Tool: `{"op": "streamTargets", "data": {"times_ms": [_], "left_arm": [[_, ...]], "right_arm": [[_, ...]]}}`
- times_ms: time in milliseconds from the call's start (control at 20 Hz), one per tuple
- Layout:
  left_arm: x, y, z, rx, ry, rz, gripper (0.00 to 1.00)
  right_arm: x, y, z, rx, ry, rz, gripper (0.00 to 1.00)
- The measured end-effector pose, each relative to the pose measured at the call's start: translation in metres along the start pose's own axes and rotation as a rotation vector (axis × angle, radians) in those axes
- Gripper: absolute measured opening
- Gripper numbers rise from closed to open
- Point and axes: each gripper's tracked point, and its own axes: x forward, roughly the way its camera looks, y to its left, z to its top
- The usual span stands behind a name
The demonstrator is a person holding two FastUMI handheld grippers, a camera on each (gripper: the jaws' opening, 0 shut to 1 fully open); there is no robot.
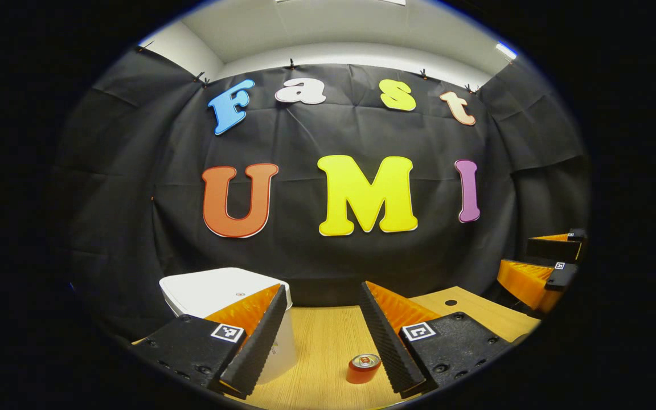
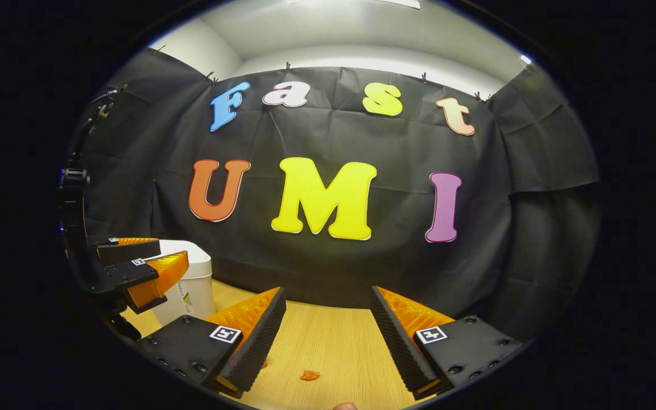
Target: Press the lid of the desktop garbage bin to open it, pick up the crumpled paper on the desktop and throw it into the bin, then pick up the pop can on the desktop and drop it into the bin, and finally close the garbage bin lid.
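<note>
Both claws hang spread and empty, the left claw (image 1: 321, 336) raised beside the shut bin (image 1: 220, 293) to press its lid, the can (image 1: 363, 368) below, right claw (image 2: 328, 336) waiting.

Each gripper, left gripper (image 1: 322, 336) and right gripper (image 2: 328, 336), has black screwed base blocks carrying small square black-and-white markers, and two wedge-shaped fingers with ribbed faces.

A recording booth, not a lived-in room: black cloth (image 1: 328, 250) clipped along its top edge forms the walls on three sides, with plain white wall (image 1: 328, 54) and ceiling lights above. A bare wood-grain table (image 2: 333, 341) stands against the cloth, carrying a small white bin (image 1: 220, 290).
</note>
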Motion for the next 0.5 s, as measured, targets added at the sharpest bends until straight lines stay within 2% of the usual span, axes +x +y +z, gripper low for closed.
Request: {"op": "streamTargets", "data": {"times_ms": [100,200,300,500], "left_arm": [[0.002,0.006,0.000,0.011,0.002,0.015,0.81],[0.003,0.008,-0.003,0.012,0.010,0.020,0.73],[0.006,0.013,-0.008,0.012,0.028,0.034,0.52],[0.015,0.031,-0.009,0.037,0.038,0.078,0.29]], "right_arm": [[0.001,-0.001,-0.001,0.000,0.002,-0.001,0.95],[0.002,-0.001,-0.003,0.001,0.007,-0.002,0.95],[0.002,-0.002,-0.004,0.001,0.009,-0.006,0.95],[0.004,-0.005,-0.008,0.000,0.013,-0.019,0.95]]}}
